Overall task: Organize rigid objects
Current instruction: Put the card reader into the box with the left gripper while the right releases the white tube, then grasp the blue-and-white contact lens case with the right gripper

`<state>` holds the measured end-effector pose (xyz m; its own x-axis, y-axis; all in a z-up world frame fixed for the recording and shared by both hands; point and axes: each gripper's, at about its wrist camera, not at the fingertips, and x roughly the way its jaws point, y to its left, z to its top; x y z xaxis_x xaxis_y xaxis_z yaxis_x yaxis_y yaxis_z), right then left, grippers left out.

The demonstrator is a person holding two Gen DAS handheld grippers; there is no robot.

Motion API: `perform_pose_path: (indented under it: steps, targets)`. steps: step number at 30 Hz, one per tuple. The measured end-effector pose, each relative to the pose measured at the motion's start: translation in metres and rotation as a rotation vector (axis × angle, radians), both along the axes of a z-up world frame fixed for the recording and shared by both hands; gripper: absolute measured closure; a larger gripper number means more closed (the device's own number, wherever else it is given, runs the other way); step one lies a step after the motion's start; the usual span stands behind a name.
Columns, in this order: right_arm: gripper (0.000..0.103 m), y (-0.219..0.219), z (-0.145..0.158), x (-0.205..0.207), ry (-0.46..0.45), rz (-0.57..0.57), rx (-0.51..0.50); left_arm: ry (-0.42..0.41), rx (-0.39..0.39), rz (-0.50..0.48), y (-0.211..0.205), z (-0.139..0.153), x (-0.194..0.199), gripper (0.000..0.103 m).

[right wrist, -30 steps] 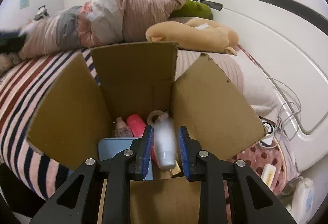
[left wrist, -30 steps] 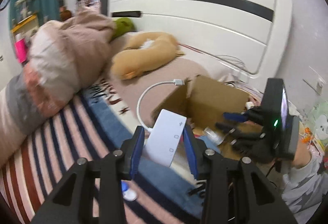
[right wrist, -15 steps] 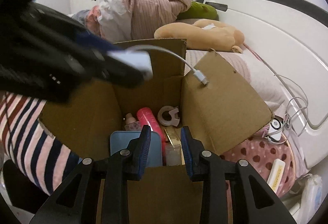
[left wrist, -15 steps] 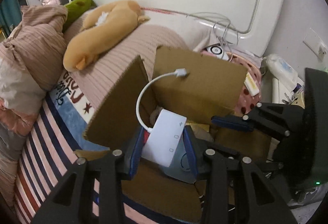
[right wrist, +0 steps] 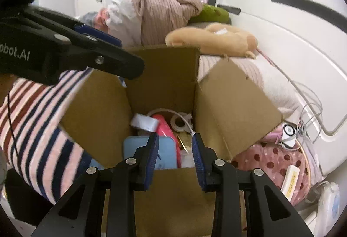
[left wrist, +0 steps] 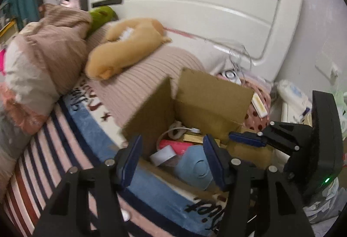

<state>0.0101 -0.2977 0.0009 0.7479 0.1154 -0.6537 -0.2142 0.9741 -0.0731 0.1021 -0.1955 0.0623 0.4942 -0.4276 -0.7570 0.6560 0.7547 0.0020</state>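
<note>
An open cardboard box (left wrist: 208,96) (right wrist: 164,72) sits on the bed. Inside lie a white adapter (left wrist: 162,155) (right wrist: 144,122) with its white cable (left wrist: 184,129) (right wrist: 184,121), a pink bottle (left wrist: 175,146) (right wrist: 166,130), a blue case (left wrist: 195,168) (right wrist: 167,153) and a tape roll (right wrist: 179,123). My left gripper (left wrist: 172,160) is open and empty above the box's near edge; it also shows in the right wrist view (right wrist: 104,50). My right gripper (right wrist: 175,150) is open and empty over the box's near side; it also shows in the left wrist view (left wrist: 247,138).
A striped blanket (left wrist: 43,163) covers the bed. A tan plush toy (left wrist: 128,46) and heaped pink bedding (left wrist: 47,52) lie beyond the box. A white headboard (left wrist: 195,9) stands behind. A polka-dot cloth (right wrist: 271,161) with small items lies to the right of the box.
My left gripper opened and let go of the white adapter, which now lies in the box with its cable. My right gripper, which dropped a white bottle earlier, stays open.
</note>
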Motion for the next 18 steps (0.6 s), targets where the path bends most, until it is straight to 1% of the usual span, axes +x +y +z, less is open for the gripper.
perform_pose_path:
  steps: [2,5,8,9,10,13,14,16,17,18]
  targets:
    - [0.076,0.009,0.012,-0.007,-0.033,0.027,0.017,-0.038,-0.025,0.057,0.03,0.011,-0.007,0.043]
    - [0.076,0.033,0.034,-0.019,-0.082,0.11,0.045,-0.086,-0.036,0.14,0.074,0.018,-0.018,0.038]
    - [0.073,0.066,0.048,-0.027,-0.098,0.225,0.078,-0.122,-0.025,0.249,0.127,0.013,-0.026,0.034]
    - [0.069,0.081,0.05,-0.028,-0.092,0.274,0.09,-0.124,-0.023,0.276,0.14,0.009,-0.028,0.033]
    - [0.067,0.092,0.049,-0.027,-0.083,0.305,0.095,-0.121,-0.02,0.316,0.159,0.002,-0.03,0.033]
    - [0.066,0.132,0.036,-0.02,-0.03,0.396,0.093,-0.108,-0.024,0.389,0.198,-0.019,-0.036,0.033]
    - [0.066,0.146,0.026,-0.015,0.006,0.421,0.09,-0.102,-0.028,0.405,0.206,-0.026,-0.038,0.032]
    - [0.063,0.164,0.009,-0.007,0.054,0.442,0.084,-0.081,-0.035,0.447,0.226,-0.045,-0.04,0.032]
    - [0.062,0.173,-0.007,0.0,0.09,0.448,0.083,-0.076,-0.037,0.457,0.23,-0.051,-0.041,0.032]
    - [0.058,0.177,-0.015,0.003,0.109,0.447,0.084,-0.067,-0.041,0.469,0.236,-0.059,-0.042,0.032]
